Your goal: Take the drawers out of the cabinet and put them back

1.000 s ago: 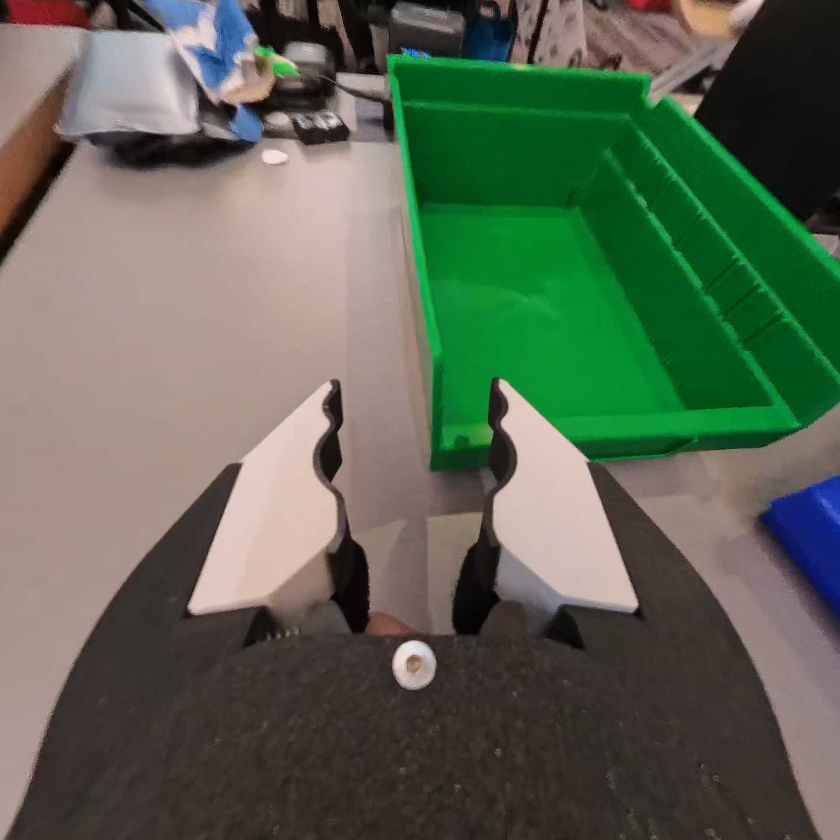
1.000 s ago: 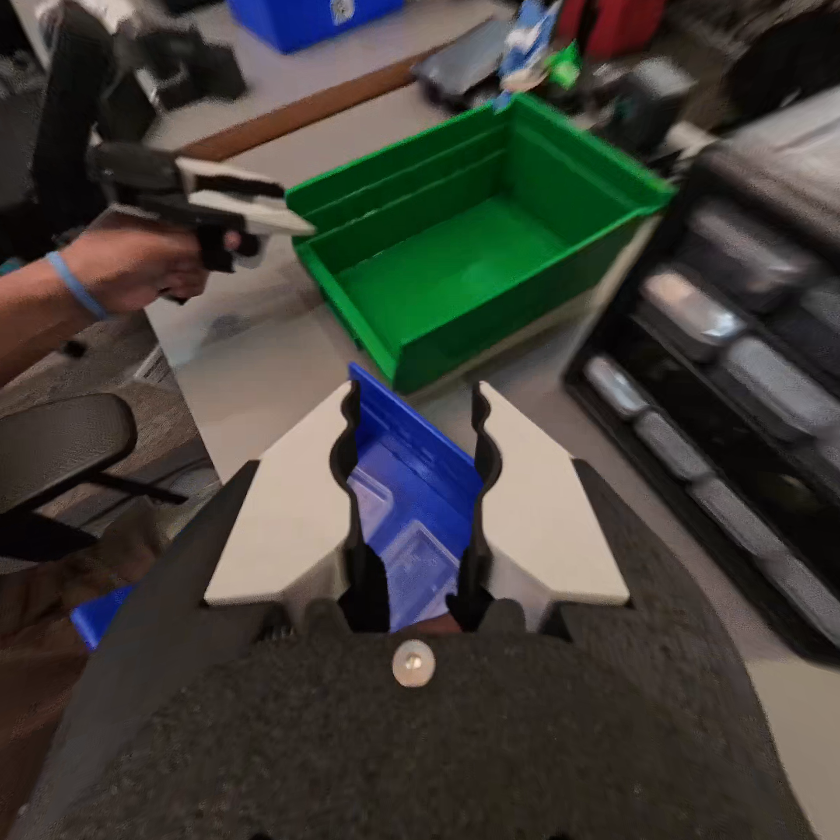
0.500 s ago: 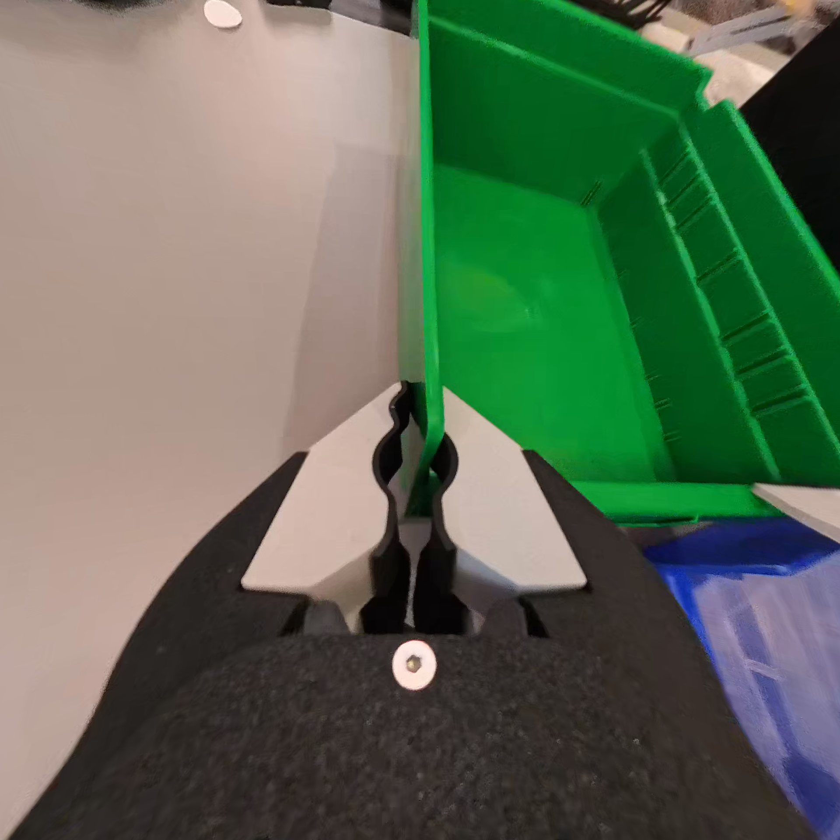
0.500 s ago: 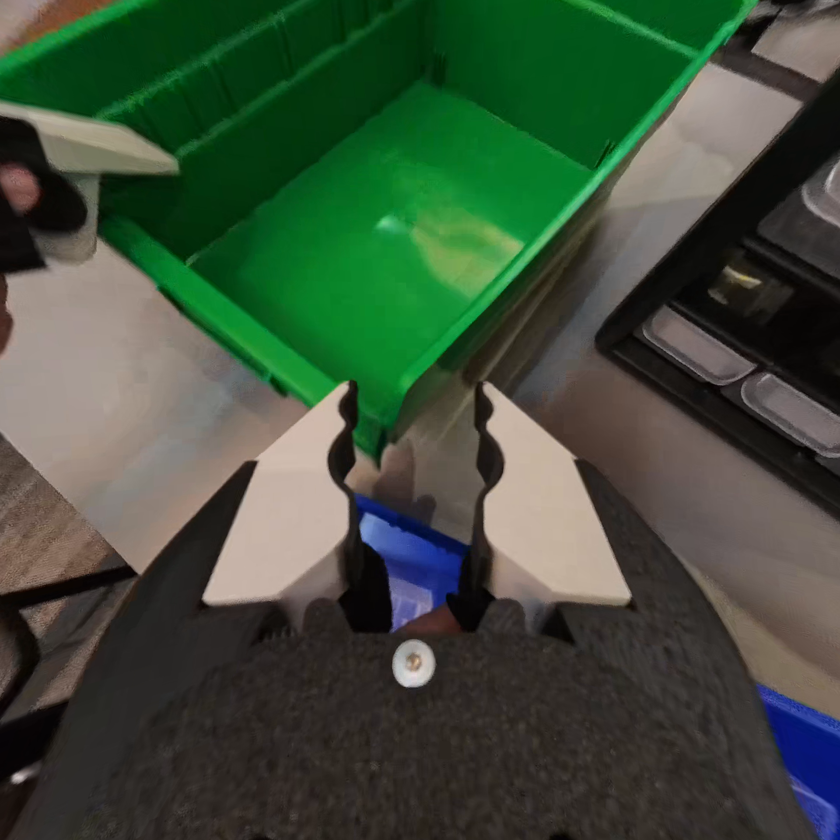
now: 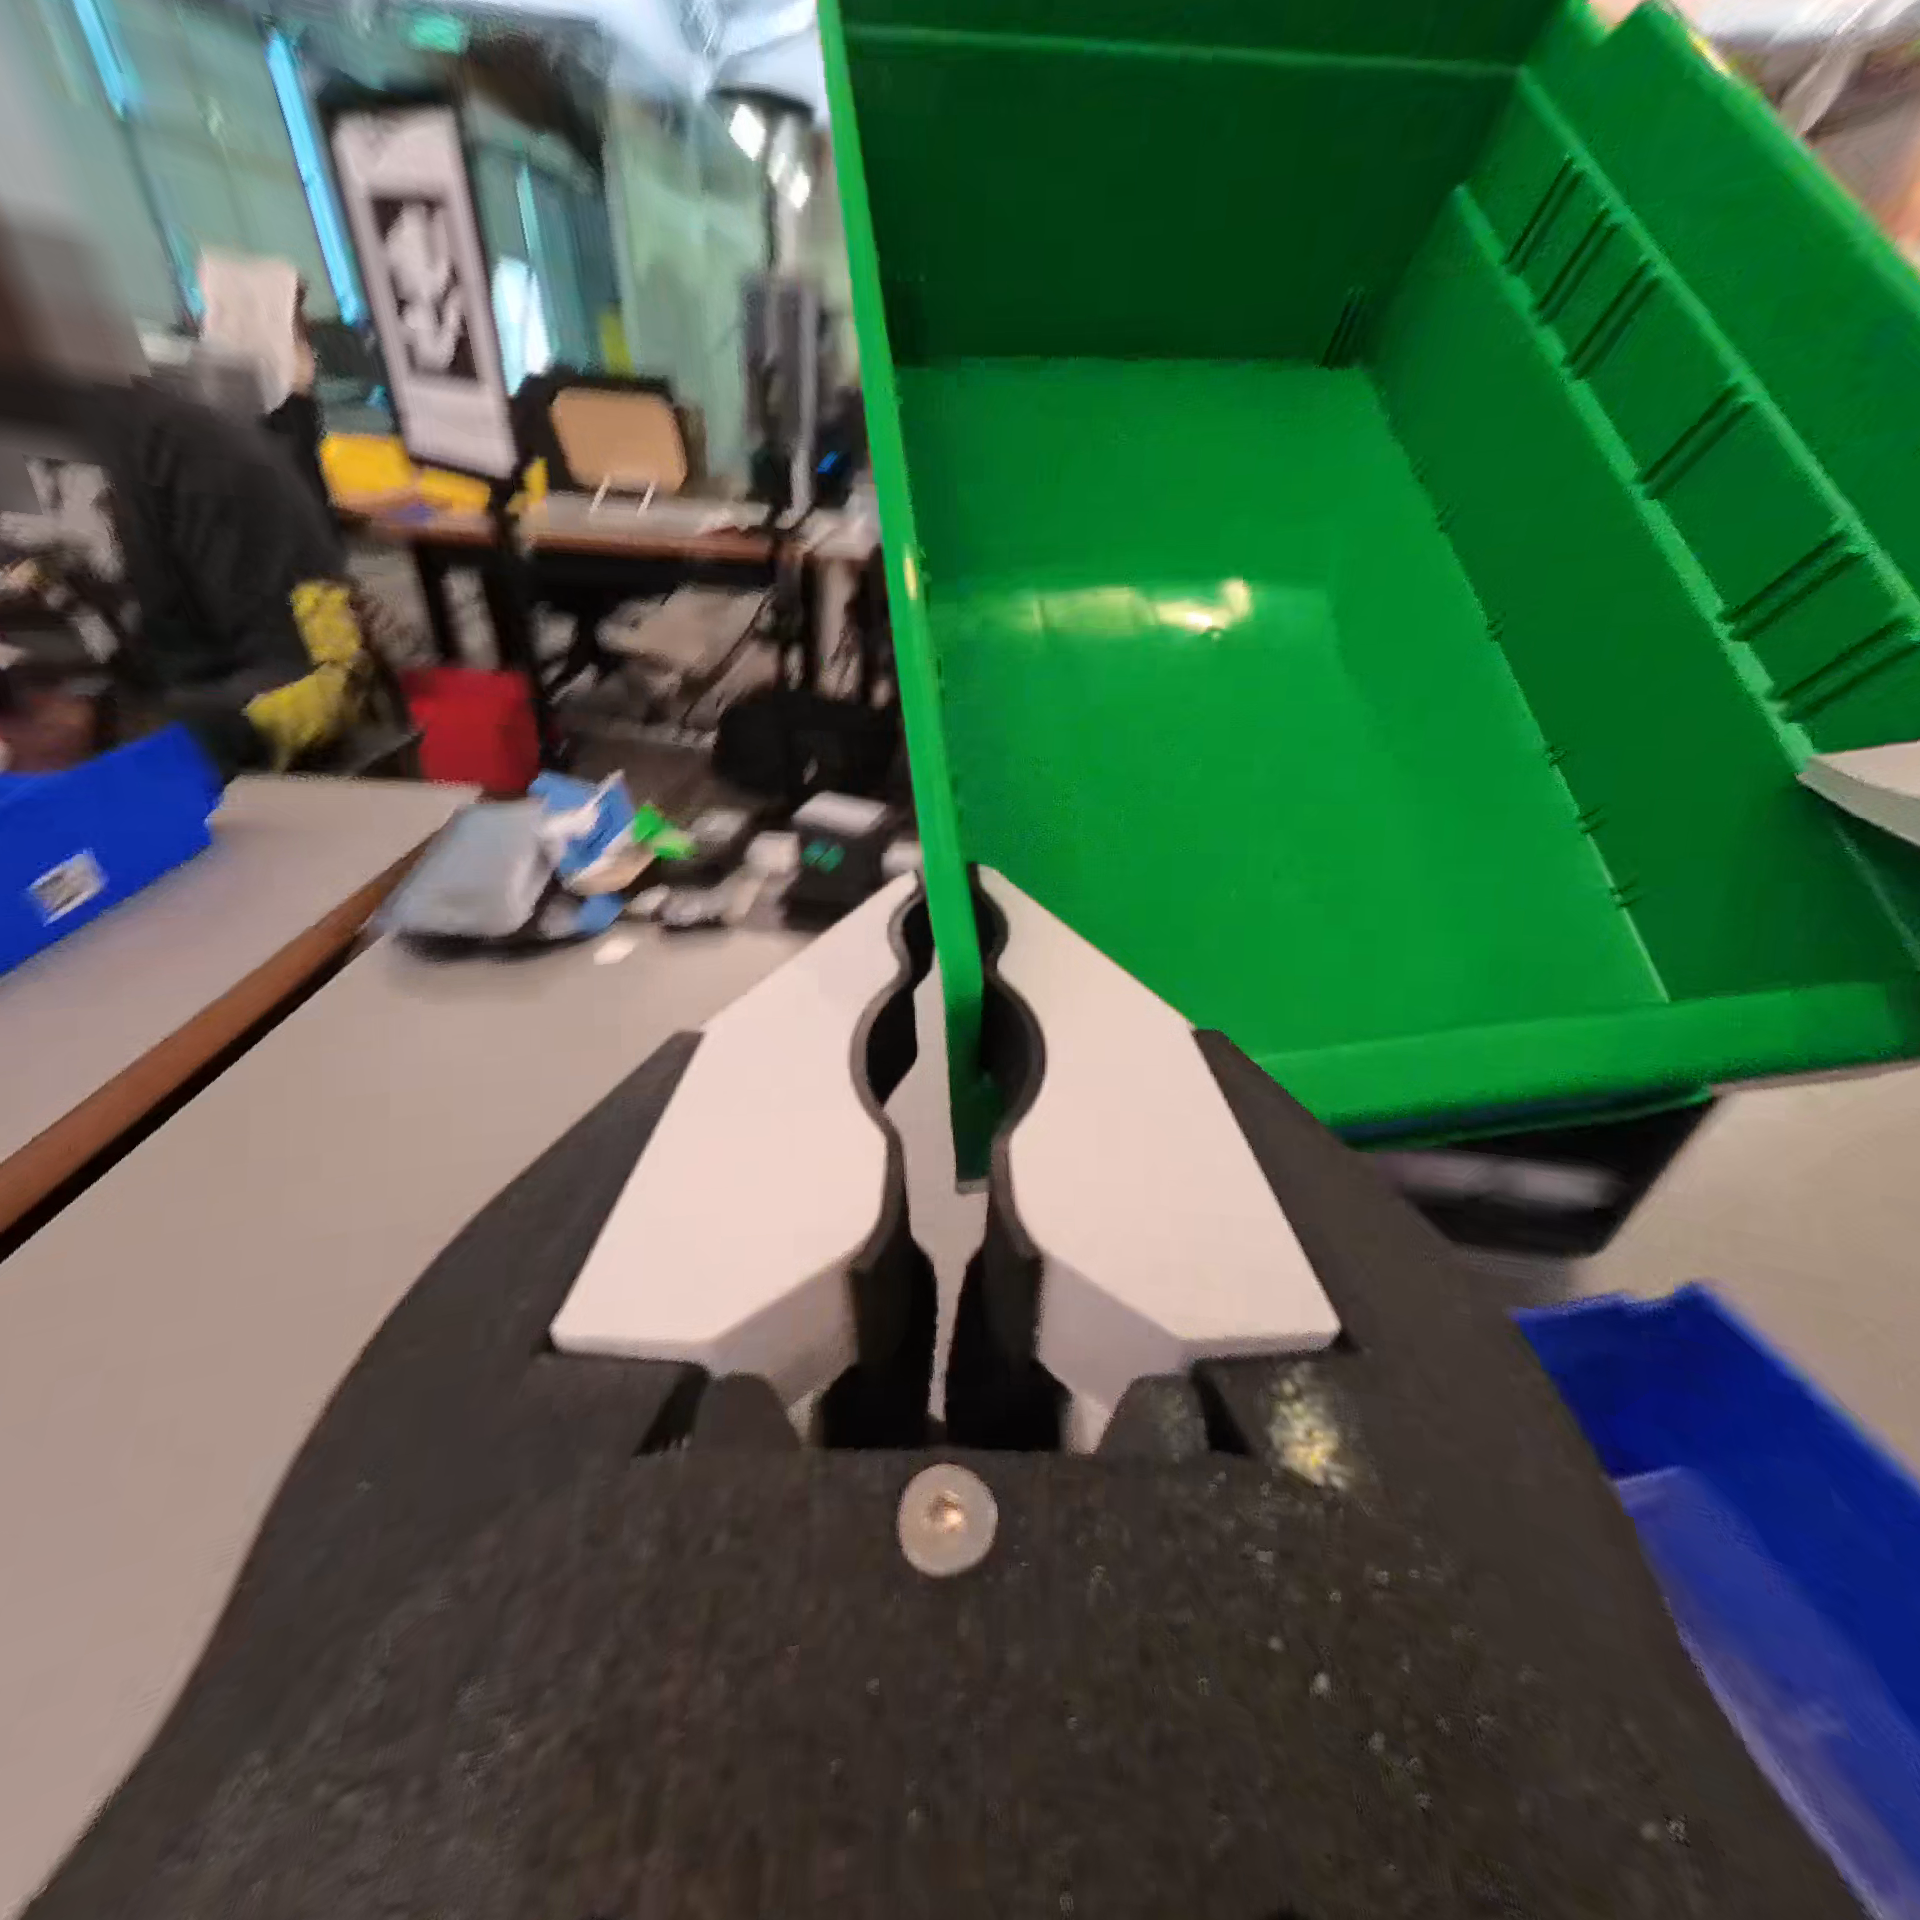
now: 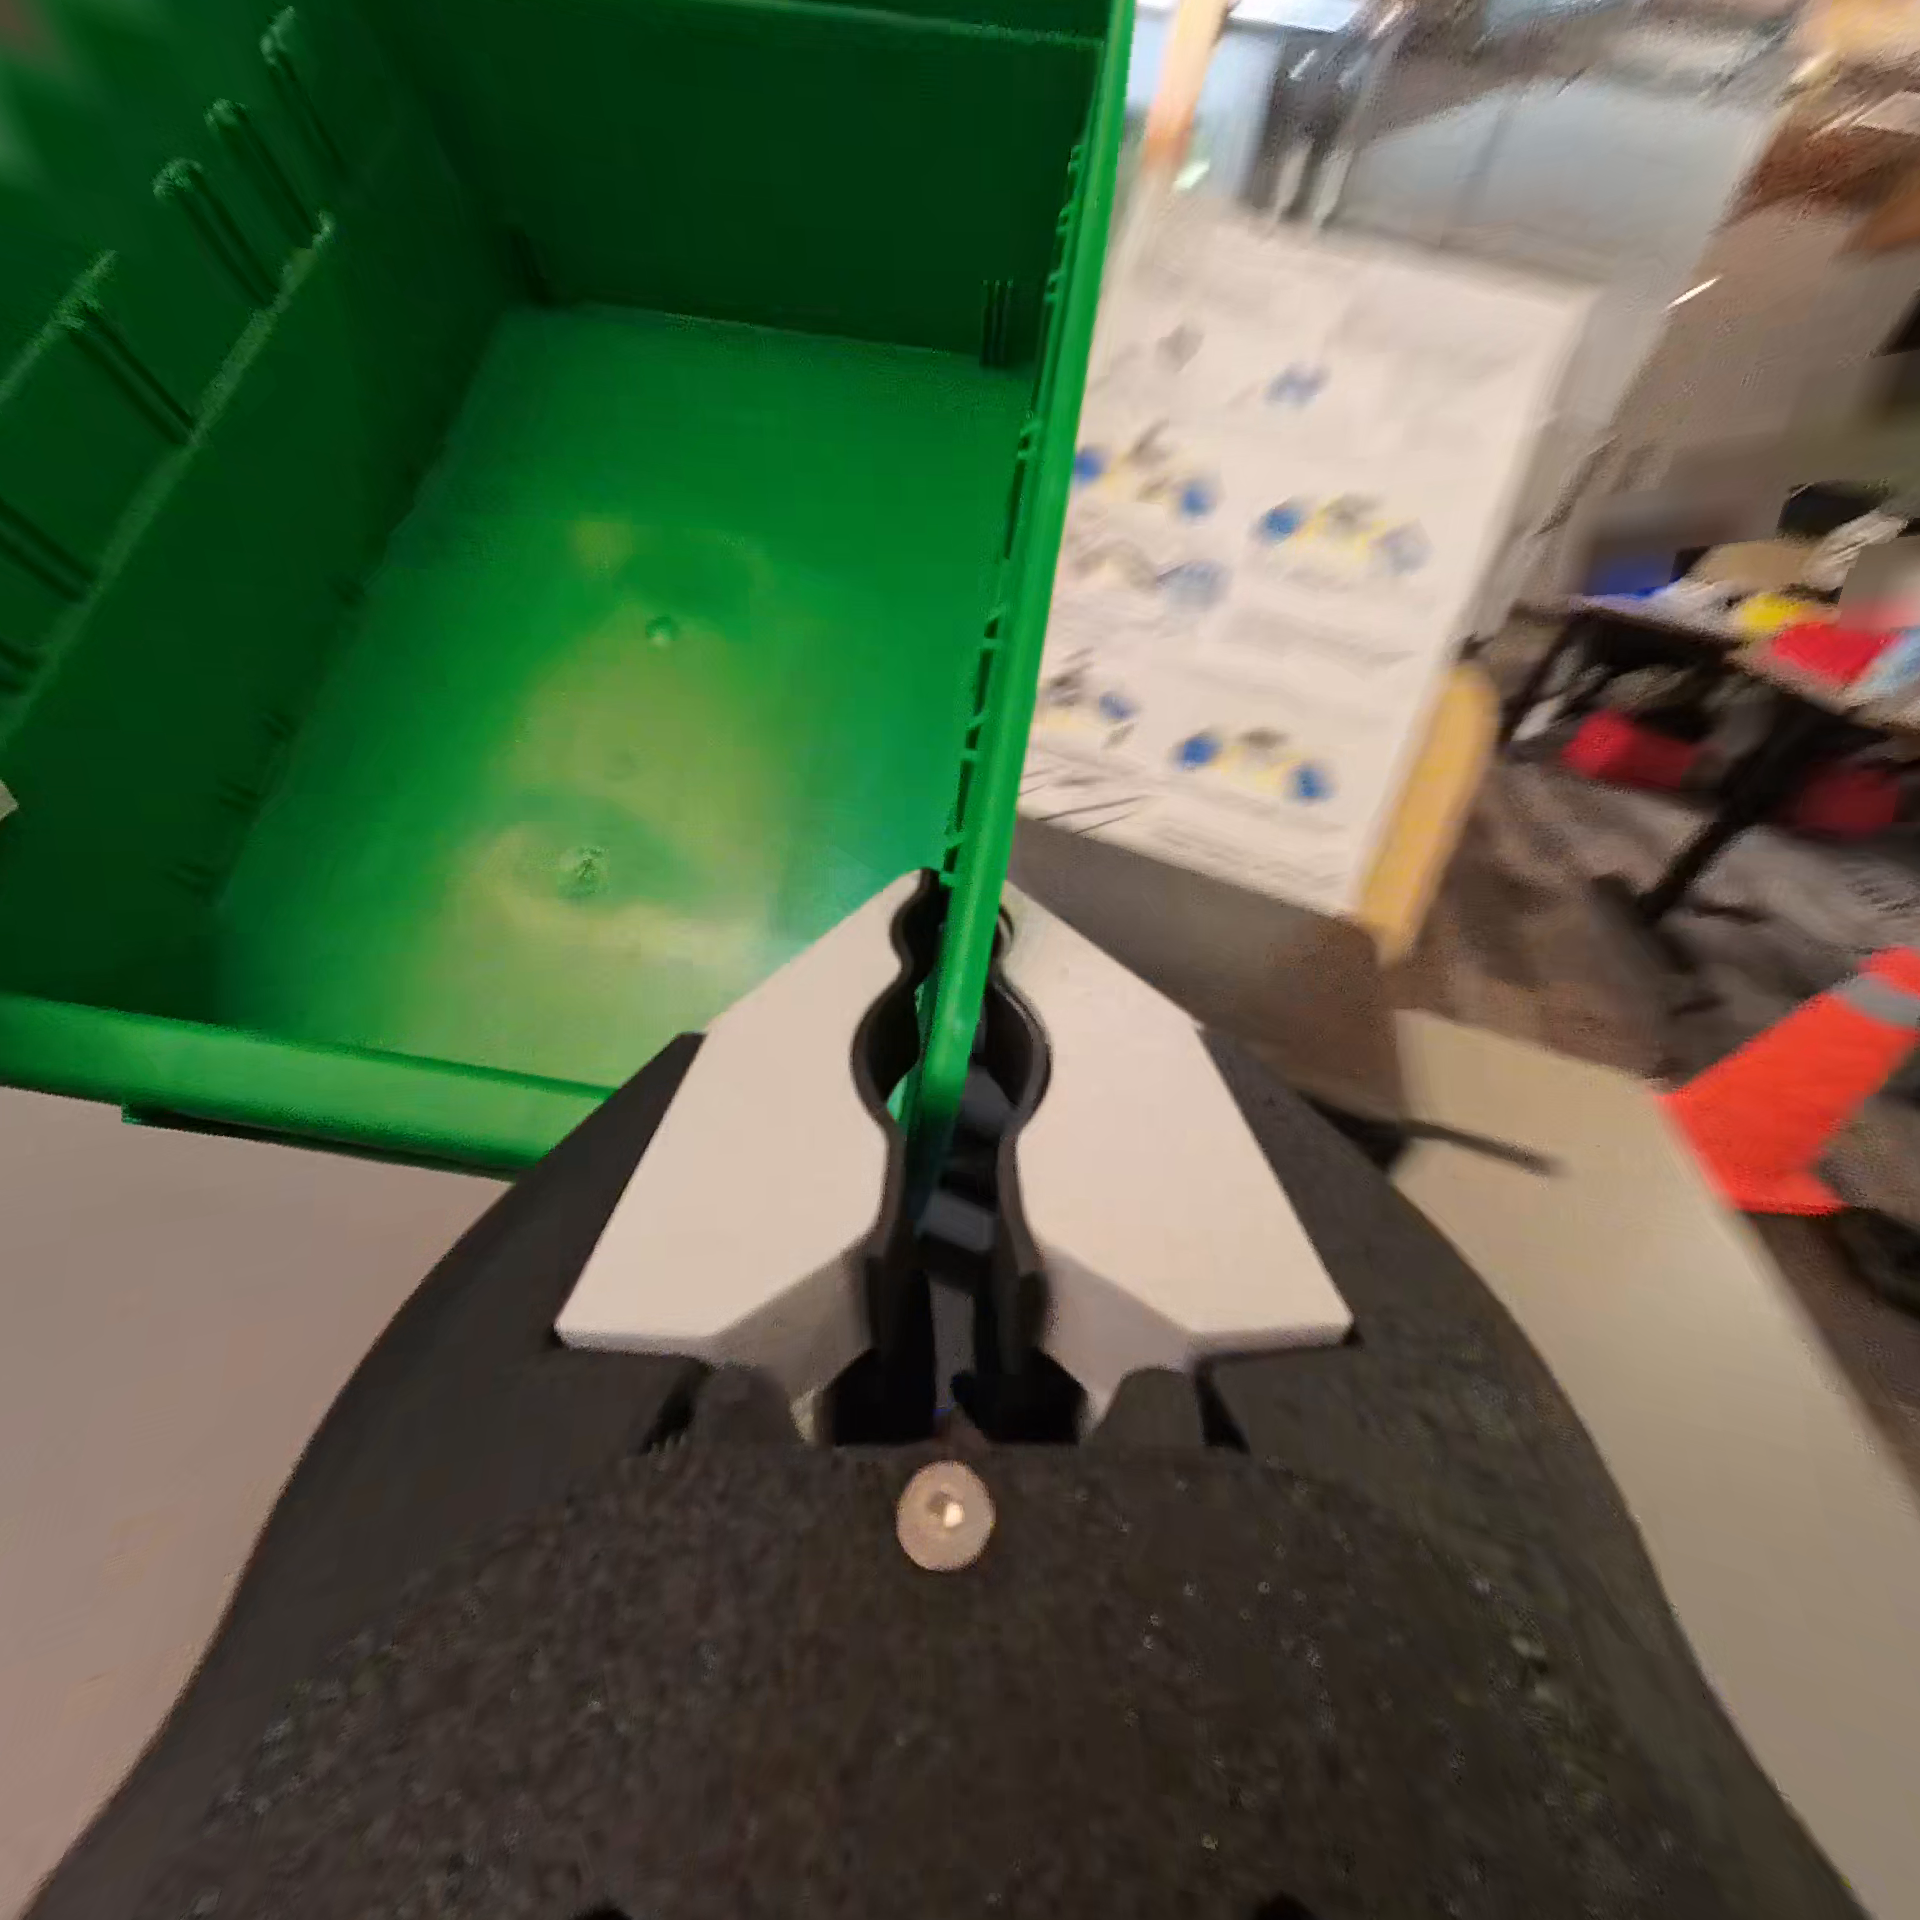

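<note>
A large empty green bin (image 5: 1299, 727) fills the upper right of the left wrist view and the upper left of the right wrist view (image 6: 582, 644). It is lifted off the grey table (image 5: 312, 1195) and tilted. My left gripper (image 5: 951, 904) is shut on the green bin's left side wall. My right gripper (image 6: 961, 904) is shut on its right side wall. A tip of the right gripper's finger shows at the far right edge of the left wrist view (image 5: 1870, 784).
A blue bin (image 5: 1766, 1507) lies on the table at the lower right. A black cabinet edge (image 5: 1507, 1174) shows under the green bin. Another blue bin (image 5: 94, 842) sits far left. Clutter (image 5: 582, 852) lies at the table's far end. An orange cone (image 6: 1797, 1091) stands at the right.
Both grippers moved up to the green bin. The left shut on its left wall first, then the right shut on its right wall. The bin has since been raised off the table.
</note>
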`<action>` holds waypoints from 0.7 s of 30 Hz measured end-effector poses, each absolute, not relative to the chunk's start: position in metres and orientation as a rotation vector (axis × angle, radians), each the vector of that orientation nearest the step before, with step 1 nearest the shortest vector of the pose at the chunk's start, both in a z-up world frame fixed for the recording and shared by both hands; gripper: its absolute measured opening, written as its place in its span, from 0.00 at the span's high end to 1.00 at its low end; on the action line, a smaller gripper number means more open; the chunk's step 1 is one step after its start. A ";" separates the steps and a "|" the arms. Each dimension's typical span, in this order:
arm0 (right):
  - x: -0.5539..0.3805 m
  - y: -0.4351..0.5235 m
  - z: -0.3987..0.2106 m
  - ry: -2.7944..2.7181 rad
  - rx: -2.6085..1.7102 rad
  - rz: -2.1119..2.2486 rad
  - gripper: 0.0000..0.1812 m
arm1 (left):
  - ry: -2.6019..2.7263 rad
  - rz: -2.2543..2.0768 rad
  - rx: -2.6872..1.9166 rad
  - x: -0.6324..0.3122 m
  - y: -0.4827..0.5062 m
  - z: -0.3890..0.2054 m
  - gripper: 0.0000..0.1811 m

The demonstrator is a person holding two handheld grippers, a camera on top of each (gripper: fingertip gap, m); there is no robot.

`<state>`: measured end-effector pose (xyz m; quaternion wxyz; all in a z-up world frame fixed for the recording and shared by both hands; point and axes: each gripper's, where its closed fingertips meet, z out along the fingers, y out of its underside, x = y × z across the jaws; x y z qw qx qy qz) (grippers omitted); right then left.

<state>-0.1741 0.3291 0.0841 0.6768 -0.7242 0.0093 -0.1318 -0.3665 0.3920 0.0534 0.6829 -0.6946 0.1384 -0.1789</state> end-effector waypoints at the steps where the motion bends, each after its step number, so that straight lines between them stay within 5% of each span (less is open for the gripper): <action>1: -0.152 0.306 0.102 0.043 -1.588 -0.354 0.98 | 0.330 -0.447 -1.507 -0.342 0.379 0.069 0.98; 9: 0.063 0.128 0.125 0.362 -1.565 -0.755 0.98 | 0.440 -0.973 -1.518 -0.085 0.256 0.060 0.98; 16: 0.238 0.128 -0.019 0.621 -1.833 -0.575 0.98 | 0.704 -0.727 -1.787 0.079 0.239 -0.050 0.99; 21: 0.266 0.177 -0.136 0.697 -2.042 -0.261 0.98 | 0.789 -0.491 -1.990 0.102 0.277 -0.123 0.98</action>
